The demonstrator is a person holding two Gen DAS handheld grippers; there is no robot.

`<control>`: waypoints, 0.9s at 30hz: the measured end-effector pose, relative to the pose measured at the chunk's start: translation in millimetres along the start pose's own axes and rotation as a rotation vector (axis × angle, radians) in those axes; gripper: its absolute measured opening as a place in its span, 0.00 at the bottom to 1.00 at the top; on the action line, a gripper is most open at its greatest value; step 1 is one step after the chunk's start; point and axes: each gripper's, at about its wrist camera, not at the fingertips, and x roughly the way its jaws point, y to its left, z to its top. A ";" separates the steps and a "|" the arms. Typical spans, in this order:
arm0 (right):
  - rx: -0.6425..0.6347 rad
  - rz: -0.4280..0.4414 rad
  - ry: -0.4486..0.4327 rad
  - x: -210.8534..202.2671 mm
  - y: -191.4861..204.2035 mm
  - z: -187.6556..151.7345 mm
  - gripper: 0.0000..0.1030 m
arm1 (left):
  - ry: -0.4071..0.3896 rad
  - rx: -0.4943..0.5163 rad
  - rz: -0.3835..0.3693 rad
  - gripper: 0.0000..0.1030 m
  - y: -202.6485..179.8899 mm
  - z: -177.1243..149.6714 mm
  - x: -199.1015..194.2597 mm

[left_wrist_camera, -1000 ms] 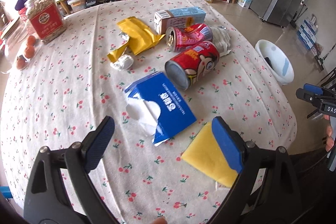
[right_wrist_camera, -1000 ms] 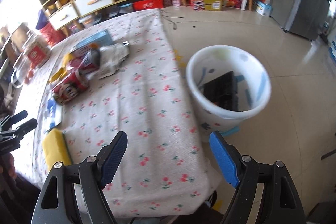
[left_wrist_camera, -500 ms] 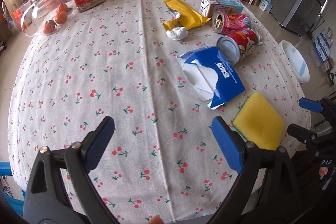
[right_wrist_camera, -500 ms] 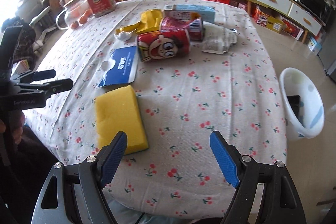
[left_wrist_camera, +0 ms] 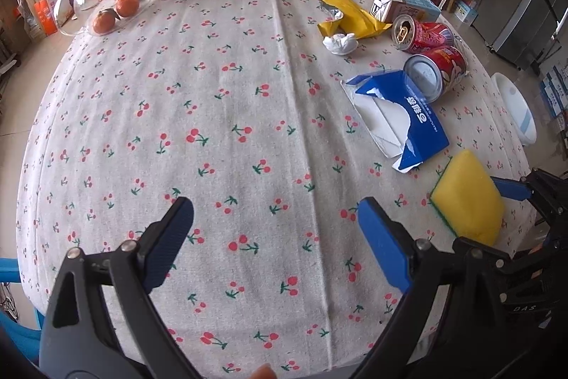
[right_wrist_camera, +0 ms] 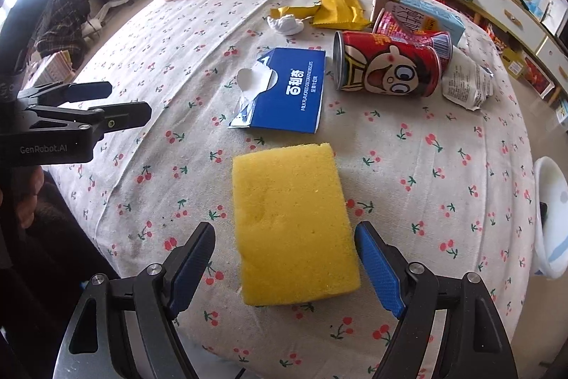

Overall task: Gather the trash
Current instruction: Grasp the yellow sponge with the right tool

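Near the bench's front edge, our right gripper (right_wrist_camera: pixel 284 254) hangs with jaws spread astride the yellow sponge (right_wrist_camera: pixel 291 222), not touching. Left gripper (left_wrist_camera: pixel 275 237), jaws spread, empty over bare cloth. We judge the next move: lower, close, carry to the white bin (right_wrist_camera: pixel 550 219) off the right edge. Wrappers and cans crowd the far right corner.

"GenRobot.AI" is printed on the left gripper (right_wrist_camera: pixel 83 107); "MILK FLAVORED" is read on the blue box (right_wrist_camera: pixel 294 91); "DAS" is seen on the right gripper (left_wrist_camera: pixel 511 198).

cloth (left_wrist_camera: pixel 248 116) left half: bare | right: cans (right_wrist_camera: pixel 387 70), sponge (right_wrist_camera: pixel 291 229) crowd
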 end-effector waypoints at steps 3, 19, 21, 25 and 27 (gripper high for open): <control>-0.009 -0.016 0.004 3.8 1.4 0.8 0.73 | 0.001 0.013 -0.002 0.91 -4.0 0.2 0.9; 0.189 -0.075 -0.099 -41.7 -72.2 -5.6 0.54 | -0.021 0.044 -0.140 0.91 -70.9 28.6 12.3; 0.209 -0.079 -0.102 -44.8 -79.7 -8.0 0.54 | -0.037 0.034 -0.155 0.91 -81.1 34.4 14.1; 0.246 -0.086 -0.106 -48.3 -92.6 -13.6 0.54 | -0.061 0.013 -0.164 0.91 -97.3 45.3 21.2; 0.262 -0.088 -0.108 -49.8 -99.2 -15.4 0.54 | -0.066 0.010 -0.149 0.86 -102.4 48.2 26.3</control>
